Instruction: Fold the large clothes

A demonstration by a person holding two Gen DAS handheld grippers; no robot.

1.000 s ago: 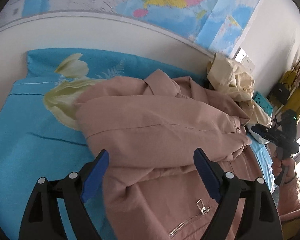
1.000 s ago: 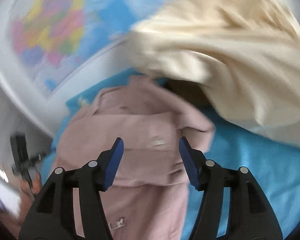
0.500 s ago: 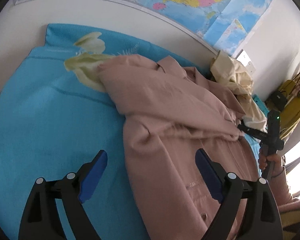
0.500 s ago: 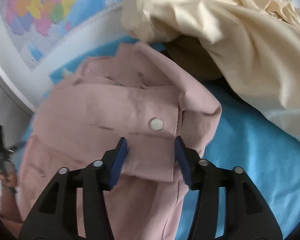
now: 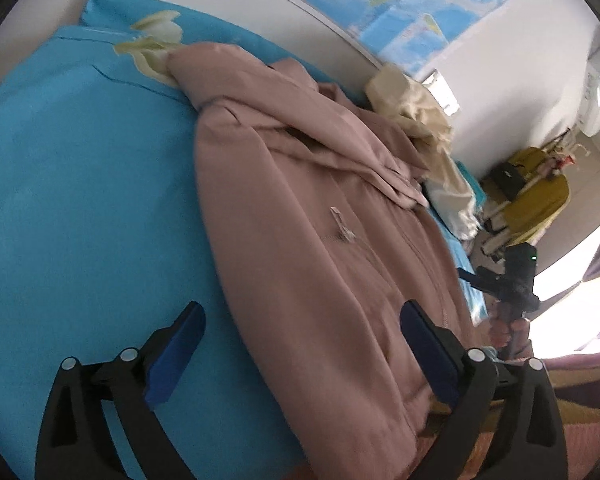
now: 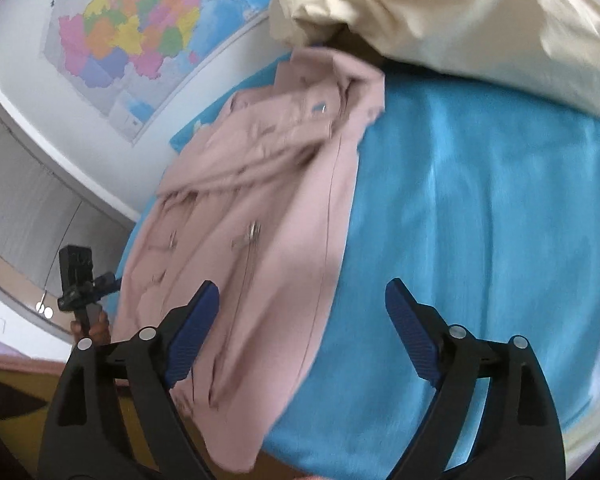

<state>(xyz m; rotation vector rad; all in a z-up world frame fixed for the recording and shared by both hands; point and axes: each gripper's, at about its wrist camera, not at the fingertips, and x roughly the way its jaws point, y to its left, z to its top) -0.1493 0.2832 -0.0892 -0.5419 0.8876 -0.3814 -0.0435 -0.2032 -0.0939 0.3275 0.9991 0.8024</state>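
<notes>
Pink jacket lies on blue bedsheet below wall map.

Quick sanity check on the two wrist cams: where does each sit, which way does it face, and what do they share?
Left wrist: on the left hand-held gripper, looking down over the pink jacket on the blue bedsheet; jaws opening, nothing gripped; the right hand shows at right.
Right wrist: on the right hand-held gripper, facing the jacket and cream garment; jaws opening, nothing gripped; the left hand shows at left.
Shared: jacket, bedsheet, cream garment, wall map.
</notes>
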